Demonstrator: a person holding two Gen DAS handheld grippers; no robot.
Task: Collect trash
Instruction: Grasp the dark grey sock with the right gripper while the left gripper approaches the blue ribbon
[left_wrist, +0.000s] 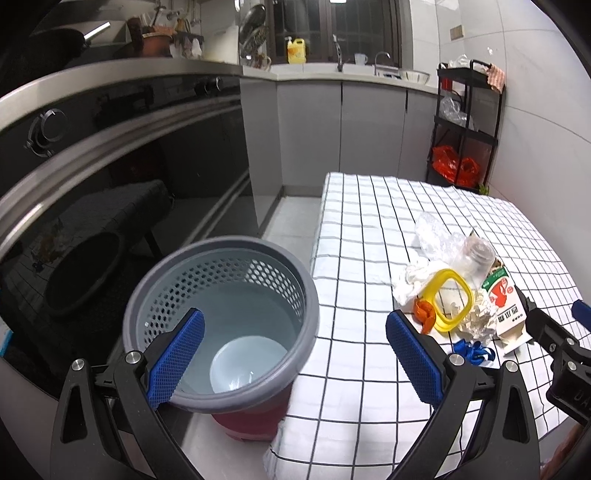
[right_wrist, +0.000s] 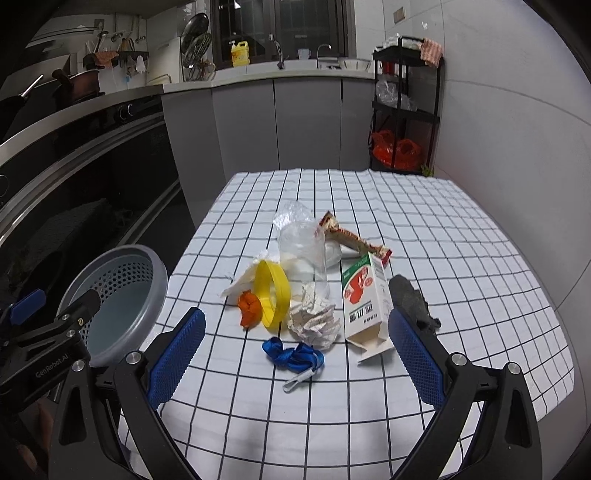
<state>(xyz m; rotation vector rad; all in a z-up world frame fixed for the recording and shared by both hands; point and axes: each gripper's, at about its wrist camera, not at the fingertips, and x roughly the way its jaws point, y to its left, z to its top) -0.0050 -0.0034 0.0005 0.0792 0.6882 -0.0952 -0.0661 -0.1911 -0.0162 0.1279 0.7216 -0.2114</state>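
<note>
A pile of trash lies on the checked tablecloth (right_wrist: 424, 229): a milk carton (right_wrist: 364, 295), crumpled paper (right_wrist: 314, 321), a blue ribbon with a clip (right_wrist: 293, 354), a yellow ring lid (right_wrist: 271, 291), orange peel (right_wrist: 249, 304), a clear plastic cup (right_wrist: 304, 251), a snack wrapper (right_wrist: 351, 236) and a dark rag (right_wrist: 410, 295). A grey perforated bin (left_wrist: 221, 317) stands on the floor left of the table with a white bowl-like item (left_wrist: 247, 363) inside. My left gripper (left_wrist: 295, 358) hangs open over the bin's rim. My right gripper (right_wrist: 295, 358) hovers open just before the ribbon.
A dark oven front (left_wrist: 110, 192) runs along the left. Grey cabinets (right_wrist: 277, 122) and a sink counter line the back. A black shelf cart (right_wrist: 406, 107) with red bags stands at the back right beside the wall. The table's near edge drops off below both grippers.
</note>
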